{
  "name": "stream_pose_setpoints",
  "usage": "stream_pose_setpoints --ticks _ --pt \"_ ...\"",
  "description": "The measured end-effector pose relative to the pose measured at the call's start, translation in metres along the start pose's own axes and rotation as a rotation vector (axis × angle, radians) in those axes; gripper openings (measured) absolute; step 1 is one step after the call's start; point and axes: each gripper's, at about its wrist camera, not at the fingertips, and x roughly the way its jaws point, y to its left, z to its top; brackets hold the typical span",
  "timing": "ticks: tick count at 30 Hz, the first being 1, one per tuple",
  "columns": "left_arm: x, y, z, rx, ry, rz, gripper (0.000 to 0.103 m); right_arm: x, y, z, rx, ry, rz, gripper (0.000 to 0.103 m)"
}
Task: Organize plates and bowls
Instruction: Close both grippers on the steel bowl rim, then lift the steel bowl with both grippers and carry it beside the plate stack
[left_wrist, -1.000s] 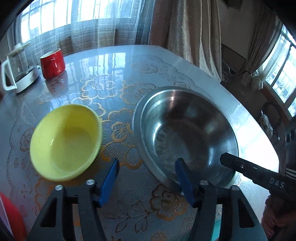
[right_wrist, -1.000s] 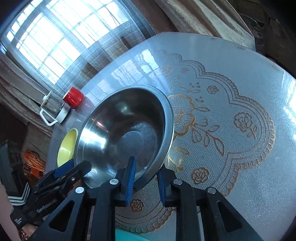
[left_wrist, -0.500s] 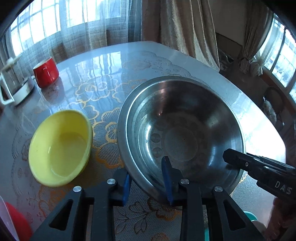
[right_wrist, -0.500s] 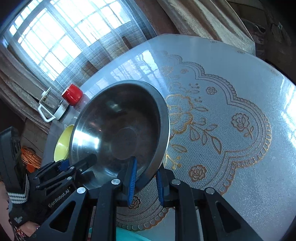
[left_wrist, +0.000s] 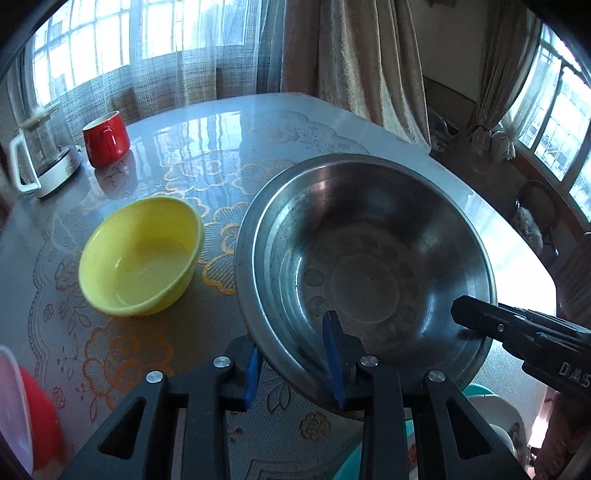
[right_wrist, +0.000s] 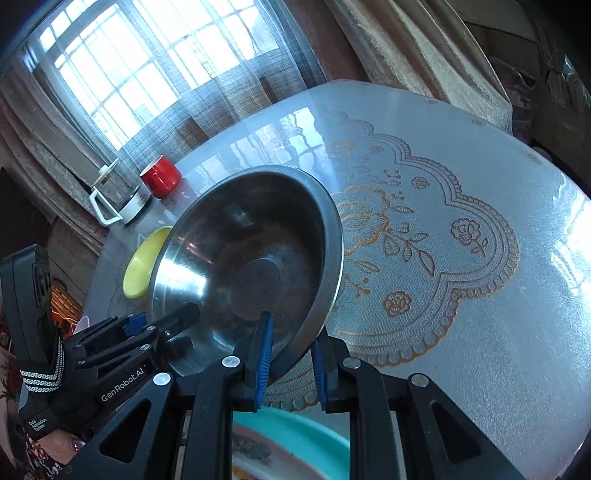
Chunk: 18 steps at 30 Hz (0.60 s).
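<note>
Steel bowl (left_wrist: 369, 266) held tilted above table (left_wrist: 229, 147), near rim pinched at two places. Left gripper (left_wrist: 291, 354) clamped on rim, one blue pad inside, one outside; contact partly hidden by bowl wall. Right gripper (right_wrist: 290, 363) likewise clamped on rim, its tip alone visible in left view. Bowl's underside unseen; clearance from lace tablecloth (right_wrist: 443, 229) hard to judge. Yellow bowl (left_wrist: 140, 258) upright beside it, half hidden in right view. Red-and-white object (left_wrist: 26, 417) at lower left, cut off, unidentified. Teal dish (right_wrist: 295, 432) below, blurred and cropped. Kettle (left_wrist: 40, 158) and red mug (left_wrist: 105, 138) at far edge.
</note>
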Motion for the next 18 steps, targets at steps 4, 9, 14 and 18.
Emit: stream_pose_setpoints --ticks 4,9,14,18 --pt "-0.016 0.002 -0.008 -0.003 -0.035 0.009 0.031 -0.010 0.008 -0.008 -0.004 -0.016 0.016 0.020" --pt "-0.037 0.006 -0.015 -0.015 -0.091 0.018 0.031 -0.027 0.021 -0.016 -0.025 -0.045 0.031 0.020" --pt "-0.058 0.009 -0.024 -0.019 -0.128 0.016 0.031 -0.041 0.033 -0.024 -0.037 -0.068 0.043 0.020" --pt "-0.073 0.015 -0.035 -0.028 -0.157 0.014 0.031 -0.050 0.040 -0.031 -0.038 -0.079 0.059 0.020"
